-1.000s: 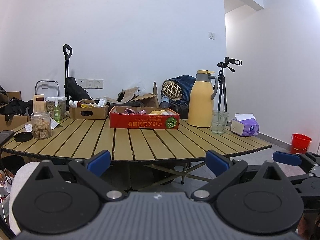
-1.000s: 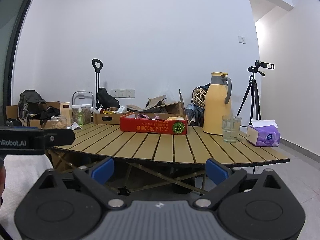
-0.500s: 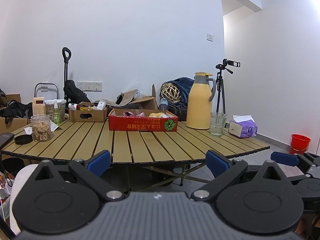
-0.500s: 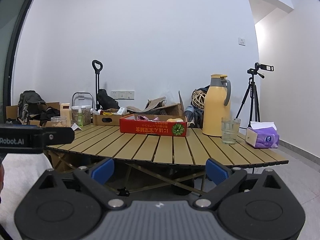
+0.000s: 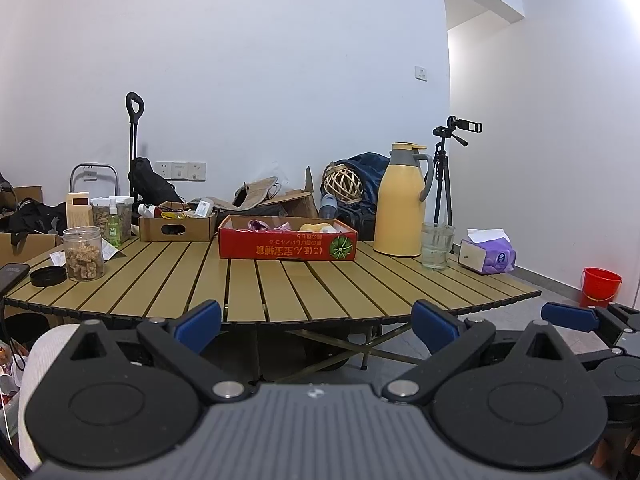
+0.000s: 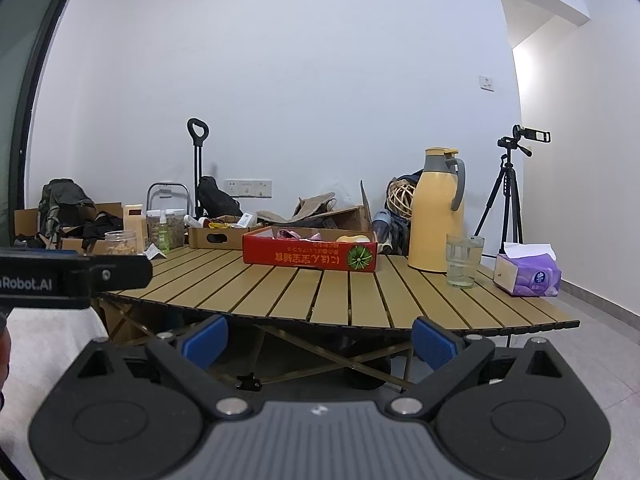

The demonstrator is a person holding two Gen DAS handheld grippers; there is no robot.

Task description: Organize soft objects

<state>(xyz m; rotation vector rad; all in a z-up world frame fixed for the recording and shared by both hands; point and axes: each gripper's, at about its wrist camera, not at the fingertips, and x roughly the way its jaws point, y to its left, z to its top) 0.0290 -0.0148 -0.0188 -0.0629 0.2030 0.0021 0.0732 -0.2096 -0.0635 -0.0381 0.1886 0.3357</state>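
A red cardboard box [image 5: 286, 245] stands in the middle of the slatted wooden table [image 5: 256, 288]. It also shows in the right wrist view [image 6: 310, 256]. Pink soft items [image 5: 264, 225] and a yellow soft item [image 5: 316, 227] lie inside it. My left gripper [image 5: 316, 322] is open and empty, in front of the table's near edge and below it. My right gripper [image 6: 319, 340] is open and empty, also in front of the near edge. Its blue finger [image 5: 570, 317] shows at the right of the left wrist view.
On the table stand a yellow thermos jug [image 5: 402, 200], a glass of water [image 5: 437, 246], a purple tissue pack [image 5: 486, 256], a brown box of small items [image 5: 176, 227], a jar of snacks [image 5: 83, 253] and a black lid [image 5: 48, 276]. A tripod [image 6: 506, 188] and a red bucket [image 5: 600, 286] stand on the floor at the right.
Both grippers have drifted slightly; the table and box sit a little lower in the left wrist view. Both stay open and empty.
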